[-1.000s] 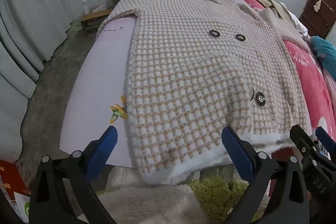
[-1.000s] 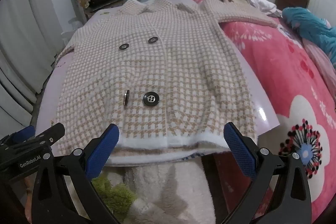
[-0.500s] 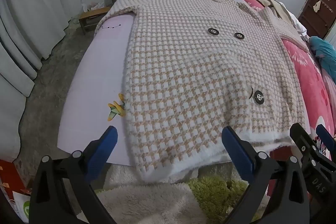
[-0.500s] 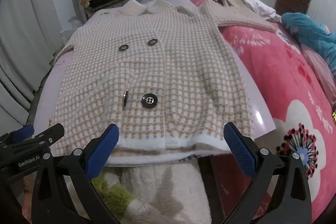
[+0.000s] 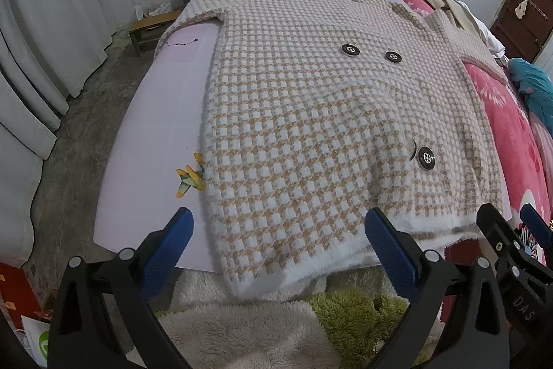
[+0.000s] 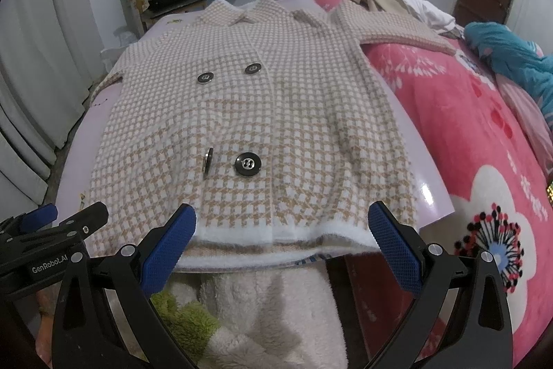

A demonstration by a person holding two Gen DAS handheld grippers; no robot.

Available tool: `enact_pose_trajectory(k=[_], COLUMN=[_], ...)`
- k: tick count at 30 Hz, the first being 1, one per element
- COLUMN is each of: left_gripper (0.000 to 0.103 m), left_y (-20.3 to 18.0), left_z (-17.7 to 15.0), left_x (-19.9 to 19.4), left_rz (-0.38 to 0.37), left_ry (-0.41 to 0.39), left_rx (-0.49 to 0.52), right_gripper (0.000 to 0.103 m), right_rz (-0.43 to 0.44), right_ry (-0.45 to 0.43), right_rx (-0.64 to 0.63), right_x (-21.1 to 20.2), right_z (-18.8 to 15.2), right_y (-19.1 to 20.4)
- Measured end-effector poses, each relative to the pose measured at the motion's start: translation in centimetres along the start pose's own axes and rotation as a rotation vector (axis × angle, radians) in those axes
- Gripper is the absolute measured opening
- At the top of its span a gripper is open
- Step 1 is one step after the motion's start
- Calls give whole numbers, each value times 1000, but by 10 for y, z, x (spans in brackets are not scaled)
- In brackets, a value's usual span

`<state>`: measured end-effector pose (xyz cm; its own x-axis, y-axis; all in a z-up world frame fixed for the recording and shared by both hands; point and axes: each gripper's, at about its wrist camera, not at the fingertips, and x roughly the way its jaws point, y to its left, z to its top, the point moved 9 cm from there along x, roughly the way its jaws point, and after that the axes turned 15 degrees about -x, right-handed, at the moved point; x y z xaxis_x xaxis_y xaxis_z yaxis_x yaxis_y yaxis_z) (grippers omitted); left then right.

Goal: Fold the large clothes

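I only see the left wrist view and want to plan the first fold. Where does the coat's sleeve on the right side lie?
Observer: In the right wrist view the sleeve stretches sideways off the board onto the pink blanket.
Operator: Are the right tongs gripping anything?
Observer: No. The right tongs are open at the white hem and hold nothing.
Operator: Is any board left beyond the coat on that side?
Observer: Yes. A bare glossy strip shows beside the coat, widest at the near corner.
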<state>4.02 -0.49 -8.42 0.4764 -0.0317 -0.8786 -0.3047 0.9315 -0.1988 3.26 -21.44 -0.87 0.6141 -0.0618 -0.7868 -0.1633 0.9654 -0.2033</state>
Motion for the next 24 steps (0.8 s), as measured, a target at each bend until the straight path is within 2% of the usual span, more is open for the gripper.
enact_pose_trajectory(k=[24], left_gripper=[98], left_y=[2], left_z=[5], left_x=[1], left_rz=[9], left_ry=[-4], left_rx=[-5], right_gripper=[96], right_rz=[2], right_ry=[-1], right_rx=[-5], right_x=[-1], right_z=[1], right_y=[1])
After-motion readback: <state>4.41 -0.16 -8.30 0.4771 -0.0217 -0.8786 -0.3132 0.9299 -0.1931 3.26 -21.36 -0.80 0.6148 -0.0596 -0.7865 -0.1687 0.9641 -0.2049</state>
